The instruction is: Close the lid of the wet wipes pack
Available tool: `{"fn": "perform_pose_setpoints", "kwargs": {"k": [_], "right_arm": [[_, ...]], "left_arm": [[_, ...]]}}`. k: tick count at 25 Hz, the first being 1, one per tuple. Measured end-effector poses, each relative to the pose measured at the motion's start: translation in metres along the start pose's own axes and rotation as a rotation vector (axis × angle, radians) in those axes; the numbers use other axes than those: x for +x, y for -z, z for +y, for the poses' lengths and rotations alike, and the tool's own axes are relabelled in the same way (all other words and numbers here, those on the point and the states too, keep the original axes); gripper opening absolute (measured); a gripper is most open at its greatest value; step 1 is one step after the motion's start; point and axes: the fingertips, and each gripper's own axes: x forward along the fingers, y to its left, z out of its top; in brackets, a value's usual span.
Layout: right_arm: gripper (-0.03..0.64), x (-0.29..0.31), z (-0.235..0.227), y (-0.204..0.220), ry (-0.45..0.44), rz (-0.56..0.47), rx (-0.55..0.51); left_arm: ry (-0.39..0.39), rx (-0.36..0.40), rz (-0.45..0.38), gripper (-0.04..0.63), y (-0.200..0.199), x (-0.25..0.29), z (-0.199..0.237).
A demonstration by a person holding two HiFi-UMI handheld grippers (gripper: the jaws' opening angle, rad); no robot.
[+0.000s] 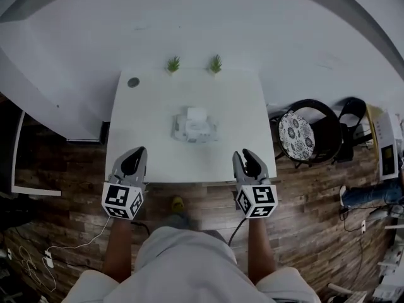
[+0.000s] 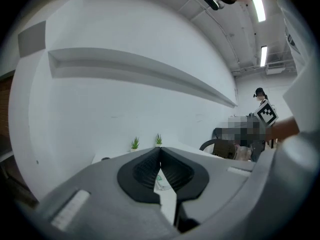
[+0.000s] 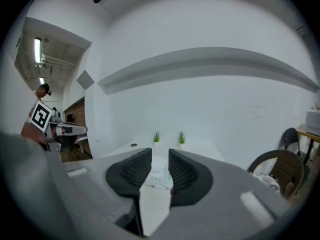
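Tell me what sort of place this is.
Likely an office or lab workroom: a white table against a white wall, a black chair on wood-plank flooring, and ceiling strip lights.

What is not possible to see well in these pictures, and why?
Wet wipes pack, head view: too small to read its print.
Same pack, left gripper view: nearly all hidden behind the shut left claw.
Same pack, right gripper view: sides hidden by the open right claw.
Dark round thing, head view: too small to name.

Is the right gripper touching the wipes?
Apart. The head view shows bare table between the right gripper and the wipes.
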Motion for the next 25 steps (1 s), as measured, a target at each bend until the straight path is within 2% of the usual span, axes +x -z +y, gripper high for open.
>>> {"fn": "perform_pose_setpoints", "kwargs": {"k": [6, 12, 25], "right_arm": [[0.110, 0.045, -0.002, -0.005, 0.000, 0.024, -0.008], [0.110, 0.076, -0.002, -0.006, -0.049, 0.066, -0.027], [0.110, 0.158, -0.024, 0.006, -0.145, 0.127, 0.014]], "left_arm": [[0.038, -0.022, 0.030, 0.008, 0.006, 0.044, 0.023], [0.067, -0.036, 0.058, 0.009, 0.013, 0.071, 0.027], [0.015, -0.078, 0.108, 0.008, 0.026, 0.134, 0.048]]}}
